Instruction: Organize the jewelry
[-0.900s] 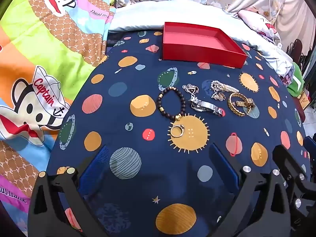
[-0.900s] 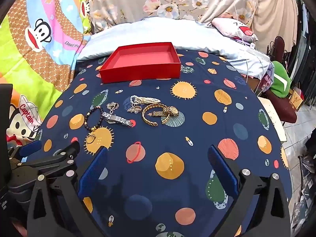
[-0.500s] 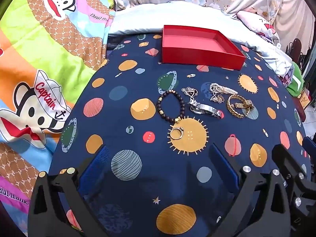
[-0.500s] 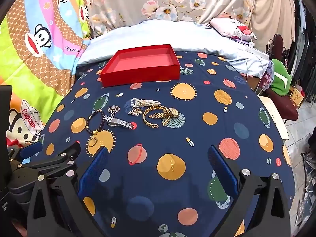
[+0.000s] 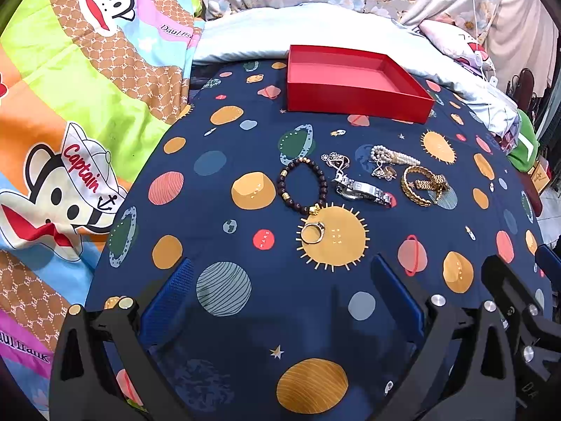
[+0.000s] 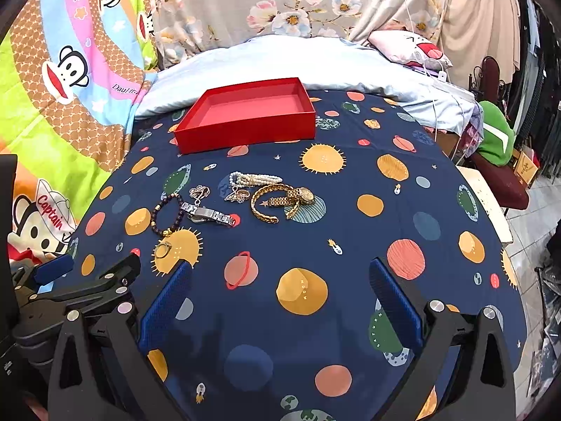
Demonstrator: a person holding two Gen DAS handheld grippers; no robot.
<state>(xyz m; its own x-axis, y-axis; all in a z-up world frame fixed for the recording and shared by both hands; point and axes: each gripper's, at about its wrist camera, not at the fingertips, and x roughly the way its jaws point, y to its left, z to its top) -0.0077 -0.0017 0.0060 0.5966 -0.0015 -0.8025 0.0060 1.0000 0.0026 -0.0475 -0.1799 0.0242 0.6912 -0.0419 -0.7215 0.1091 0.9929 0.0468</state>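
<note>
Ridged blue fingers (image 5: 168, 294) spread wide above a metal ring (image 5: 313, 233).

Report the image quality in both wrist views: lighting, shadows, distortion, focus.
Left wrist view: bright, even light; soft shadow under the left gripper; fisheye bulges the space-print cloth; ring sharp. Right wrist view: same even light, dark corners, bowed red box; gold watch sharp, right-edge clutter smeared.

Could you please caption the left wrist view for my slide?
Open left tool above planet-print cloth; ring nearest, red box empty.
</note>
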